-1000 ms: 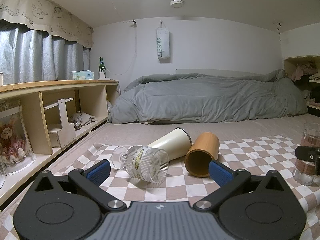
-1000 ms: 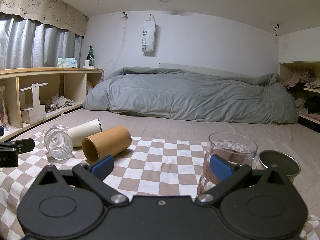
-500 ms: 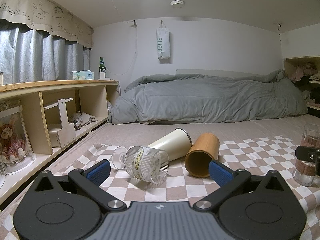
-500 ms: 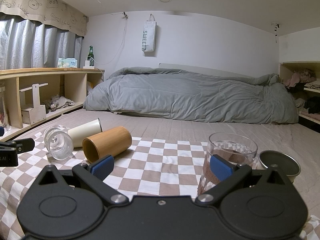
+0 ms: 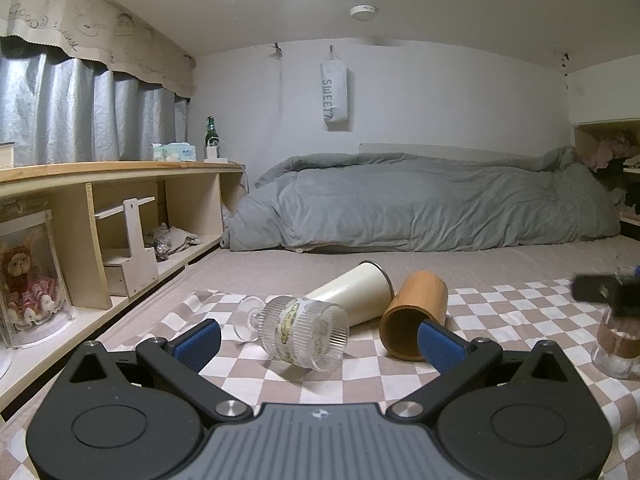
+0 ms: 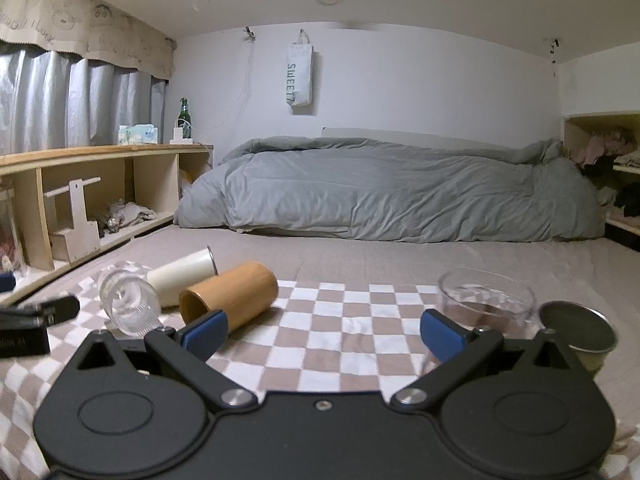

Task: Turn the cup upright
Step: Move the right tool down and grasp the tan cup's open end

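On the checkered cloth (image 5: 500, 320), the ribbed clear glass goblet (image 5: 298, 334) lies sideways. Left tongs (image 5: 318, 340), released, have advanced toward it; right tongs (image 6: 322, 330) released, empty. Grasp pending.

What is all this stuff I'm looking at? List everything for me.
Ribbed glass goblet: 1, clear, on its side on the cloth.
Cream cup: 1, on its side behind the goblet.
Bamboo cup: 1, brown, on its side beside the cream cup.
Glass tumbler: 1, clear, upright, right side.
Metal cup: 1, grey rim, upright by the tumbler.
Checked cloth: 1, beige and white, under the cups.
Duvet: 1, grey, at the back.
Shelf unit: 1, wood, on the left.
Bottle: 1, green, on the shelf unit.
Tissue pack: 1, pale, near the bottle.
Hanging bag: 1, white, on the wall.
Left gripper: open, black with blue pads.
Right gripper: open, same colours.
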Available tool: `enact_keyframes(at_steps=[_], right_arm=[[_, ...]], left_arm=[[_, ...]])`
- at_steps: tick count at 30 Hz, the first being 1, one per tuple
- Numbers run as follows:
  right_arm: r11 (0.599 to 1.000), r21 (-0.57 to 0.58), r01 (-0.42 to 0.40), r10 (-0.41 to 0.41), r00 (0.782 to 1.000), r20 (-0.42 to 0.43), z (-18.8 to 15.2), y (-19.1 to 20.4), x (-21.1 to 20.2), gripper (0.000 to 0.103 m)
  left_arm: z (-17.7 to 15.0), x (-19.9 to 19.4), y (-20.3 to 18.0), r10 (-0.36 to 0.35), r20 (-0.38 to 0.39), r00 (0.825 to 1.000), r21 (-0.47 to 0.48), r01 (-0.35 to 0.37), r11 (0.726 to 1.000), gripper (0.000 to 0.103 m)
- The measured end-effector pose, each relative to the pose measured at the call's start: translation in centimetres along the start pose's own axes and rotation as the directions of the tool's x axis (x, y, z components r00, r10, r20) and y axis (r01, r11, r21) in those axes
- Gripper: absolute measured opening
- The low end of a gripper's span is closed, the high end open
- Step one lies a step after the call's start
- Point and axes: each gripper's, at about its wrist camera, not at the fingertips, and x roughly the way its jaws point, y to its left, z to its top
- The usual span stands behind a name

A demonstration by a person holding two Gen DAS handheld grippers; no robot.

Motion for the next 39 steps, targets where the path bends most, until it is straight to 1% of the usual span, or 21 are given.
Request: enact_keyframes(at_steps=[6, 9, 11, 14, 16, 20, 23, 26, 27, 28, 29, 30, 31, 33, 35, 39], right_arm=[[0.993, 0.11, -0.043, 0.046, 0.998, -0.03, 2.1, 1.9, 3.5, 0.103], [0.989, 0.136, -0.059, 0.07, 0.995, -0.077, 3.0, 3.4, 6.4, 0.103], [0.983, 0.168, -0.07, 0.092, 0.988, -0.124, 3.6, 4.4, 8.7, 0.103], [0.968, 0.233, -0.093, 0.141, 0.971, -0.195, 3.9, 5.5, 12.0, 0.103], [0.956, 0.281, -0.088, 0.16, 0.955, -0.248, 3.7, 6.3, 14.3, 0.103], [0.923, 0.382, -0.04, 0.183, 0.92, -0.346, 2.5, 7.4, 18.3, 0.103], [0.884, 0.468, -0.003, 0.204, 0.902, -0.379, 1.5, 7.5, 20.1, 0.101], [0.823, 0.567, 0.028, 0.247, 0.882, -0.401, 0.6, 7.3, 21.1, 0.095], [0.809, 0.587, 0.033, 0.26, 0.876, -0.407, 0.3, 7.3, 21.4, 0.089], [0.798, 0.602, 0.032, 0.275, 0.869, -0.41, -0.1, 7.3, 21.7, 0.082], [0.789, 0.614, 0.028, 0.291, 0.863, -0.413, -0.3, 7.3, 21.9, 0.079], [0.778, 0.628, 0.016, 0.311, 0.859, -0.407, -0.5, 7.1, 22.1, 0.077], [0.773, 0.634, 0.011, 0.316, 0.861, -0.399, -0.6, 6.9, 22.0, 0.076], [0.777, 0.63, -0.01, 0.323, 0.864, -0.385, -0.7, 6.5, 21.5, 0.076], [0.795, 0.606, -0.037, 0.326, 0.868, -0.376, -0.7, 6.1, 20.8, 0.076], [0.819, 0.568, -0.087, 0.355, 0.853, -0.382, -0.9, 4.6, 18.3, 0.076]], left_arm=[[0.0, 0.0, 1.6, 0.035, 0.01, 0.999, -0.036, -0.034, 0.999, 0.103], [-0.1, 0.2, 2.6, 0.05, 0.013, 0.999, -0.061, -0.049, 0.997, 0.103], [-0.1, 0.3, 3.2, 0.061, 0.014, 0.998, -0.072, -0.06, 0.996, 0.103], [-0.3, 0.4, 3.9, 0.074, 0.022, 0.997, -0.086, -0.071, 0.994, 0.103], [-0.4, 0.4, 4.4, 0.08, 0.024, 0.997, -0.102, -0.077, 0.992, 0.103], [-0.4, 0.6, 5.1, 0.084, 0.031, 0.996, -0.12, -0.079, 0.99, 0.103], [-0.5, 0.6, 5.5, 0.074, 0.034, 0.997, -0.132, -0.069, 0.989, 0.103], [-0.6, 0.7, 5.6, 0.073, 0.036, 0.997, -0.135, -0.067, 0.989, 0.103], [-0.6, 0.6, 5.5, 0.075, 0.036, 0.997, -0.133, -0.069, 0.989, 0.103], [-0.6, 0.6, 5.5, 0.076, 0.037, 0.996, -0.132, -0.07, 0.989, 0.103], [-0.6, 0.6, 5.4, 0.075, 0.039, 0.996, -0.132, -0.07, 0.989, 0.103], [-0.6, 0.6, 5.4, 0.074, 0.04, 0.996, -0.133, -0.068, 0.989, 0.103], [-0.6, 0.7, 5.4, 0.072, 0.039, 0.997, -0.135, -0.066, 0.989, 0.103], [-0.6, 0.8, 5.2, 0.067, 0.035, 0.997, -0.137, -0.061, 0.989, 0.103], [-0.6, 0.9, 5.0, 0.058, 0.032, 0.998, -0.136, -0.053, 0.989, 0.103], [-0.7, 1.1, 4.2, 0.026, 0.024, 0.999, -0.136, -0.023, 0.99, 0.103]])
